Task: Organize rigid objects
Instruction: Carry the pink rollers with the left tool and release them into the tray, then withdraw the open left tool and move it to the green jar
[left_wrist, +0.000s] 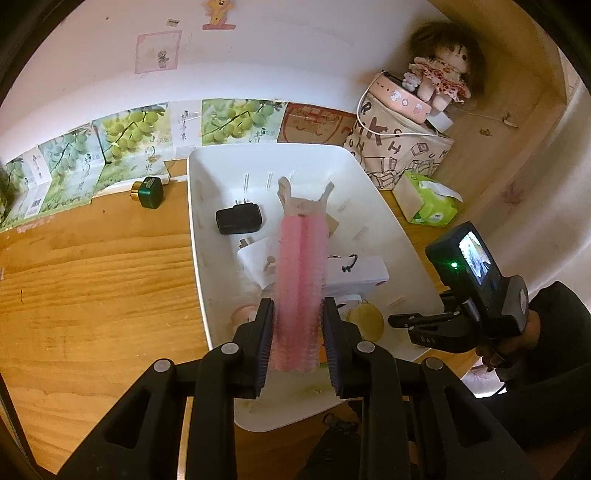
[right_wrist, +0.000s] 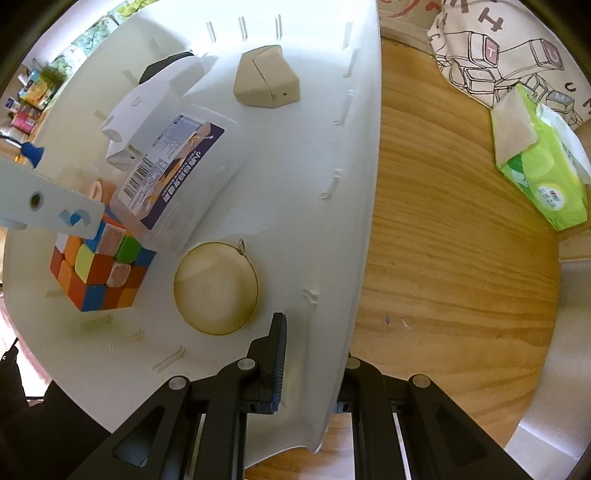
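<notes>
My left gripper (left_wrist: 298, 310) is shut on a pink bristly hair roller (left_wrist: 301, 266) with a beige clip at its far end, held over the white basket (left_wrist: 192, 206). The basket holds a black charger (left_wrist: 239, 219), a white adapter (right_wrist: 147, 99), a labelled clear box (right_wrist: 177, 173), a colour cube (right_wrist: 99, 273), a round yellowish disc (right_wrist: 216, 288) and a beige block (right_wrist: 266, 79). My right gripper (right_wrist: 314, 339) is shut on the basket wall (right_wrist: 332, 184), one finger inside and the other hidden outside. From the left wrist view the right gripper (left_wrist: 402, 321) sits at the basket's right rim.
The basket stands on a wooden table (right_wrist: 443, 240). A green bottle (left_wrist: 147, 192) lies left of it. A green tissue pack (right_wrist: 543, 177), a printed tote bag (left_wrist: 399, 147) and a doll (left_wrist: 443, 70) stand at the right by a wooden panel.
</notes>
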